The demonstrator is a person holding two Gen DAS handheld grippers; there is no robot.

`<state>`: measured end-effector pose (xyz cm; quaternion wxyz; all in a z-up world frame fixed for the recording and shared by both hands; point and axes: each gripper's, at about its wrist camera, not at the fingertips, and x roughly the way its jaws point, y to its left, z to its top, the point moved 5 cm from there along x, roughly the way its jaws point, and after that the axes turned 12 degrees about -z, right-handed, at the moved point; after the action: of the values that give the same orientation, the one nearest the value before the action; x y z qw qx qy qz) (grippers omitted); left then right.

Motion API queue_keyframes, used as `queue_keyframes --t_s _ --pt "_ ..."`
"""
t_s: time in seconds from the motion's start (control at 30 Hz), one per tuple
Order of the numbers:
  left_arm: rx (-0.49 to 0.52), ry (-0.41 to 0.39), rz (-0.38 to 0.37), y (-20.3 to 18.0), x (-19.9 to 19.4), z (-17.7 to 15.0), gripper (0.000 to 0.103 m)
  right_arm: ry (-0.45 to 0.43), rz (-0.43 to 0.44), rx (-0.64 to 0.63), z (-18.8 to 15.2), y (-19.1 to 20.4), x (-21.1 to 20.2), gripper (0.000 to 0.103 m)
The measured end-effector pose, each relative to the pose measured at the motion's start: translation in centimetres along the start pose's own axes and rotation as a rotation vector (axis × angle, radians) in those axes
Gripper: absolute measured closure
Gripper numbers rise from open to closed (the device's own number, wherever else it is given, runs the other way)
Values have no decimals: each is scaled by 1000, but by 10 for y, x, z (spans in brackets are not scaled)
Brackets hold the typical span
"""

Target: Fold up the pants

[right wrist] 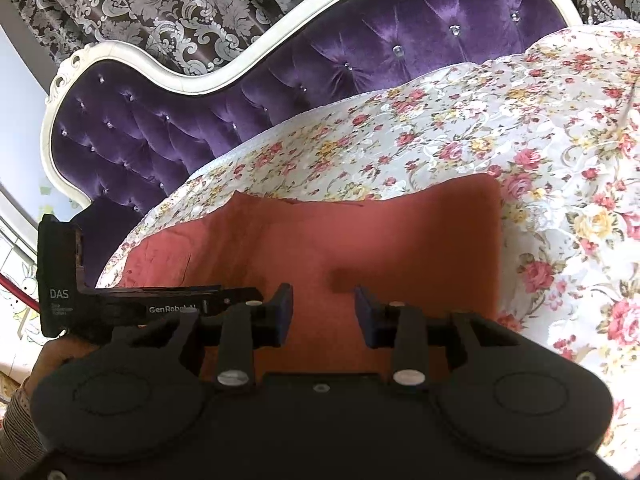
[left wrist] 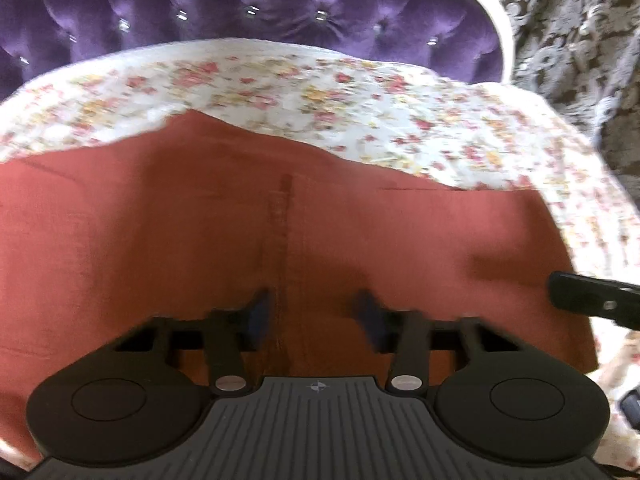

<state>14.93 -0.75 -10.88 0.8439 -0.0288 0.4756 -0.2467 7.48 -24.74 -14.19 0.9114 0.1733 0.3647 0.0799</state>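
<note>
Here, your rust-red cloth pants (left wrist: pixel 240 232) lay spread flat on the white quilted bedspread with red and yellow roses (right wrist: pixel 460 136), their far edge toward the purple tufted velvet headboard with its white carved frame (right wrist: pixel 280 76). Your left gripper (left wrist: pixel 312 316) hung just above the fabric beside a stitched seam, its jaws parted wide and holding nothing; that view was blurred. Your right gripper (right wrist: pixel 323 312) hovered over the pants near their right edge, jaws likewise well apart and empty, with its shadow falling on the cloth between the blue pads (right wrist: pixel 366 312). Each tool showed at the edge of the other's view. A grey damask curtain (right wrist: pixel 168 8) hung behind the headboard.
</note>
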Motion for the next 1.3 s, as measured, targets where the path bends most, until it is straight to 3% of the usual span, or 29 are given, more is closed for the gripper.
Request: queue_keyframes --t_s 0.07,0.17,0.27,0.43,0.63,0.8,0.87,1.1,1.2,1.3 --pt "-18 -17 -11 4 -6 0 97 -4 -9 2 -1 -2 -1 56" --pt "-71 -78 -34 11 -24 2 97 -11 -23 6 0 -5 -3 56" --pt "-45 -128 44 18 -43 3 97 -34 -52 -8 1 -6 -6 56" --pt "-98 -84 -11 39 -42 -2 97 -76 -125 -61 9 -1 -4 56" --pt "-104 -41 10 42 -27 -10 97 -120 -345 -242 23 12 21 63" --pt "-127 -42 -4 47 -28 -13 96 -39 -425 -279 26 3 55 72" --pt "-134 -42 -9 49 -26 -12 95 7 -434 -262 25 -5 69 73" --pt "-149 -41 -41 52 -31 -9 94 -11 -443 -259 24 -6 68 75" --pt "-160 -55 -55 60 -46 -7 94 0 -441 -268 24 -4 65 73" --pt "-159 -107 -24 74 -72 -3 93 -6 -442 -273 26 1 61 71"
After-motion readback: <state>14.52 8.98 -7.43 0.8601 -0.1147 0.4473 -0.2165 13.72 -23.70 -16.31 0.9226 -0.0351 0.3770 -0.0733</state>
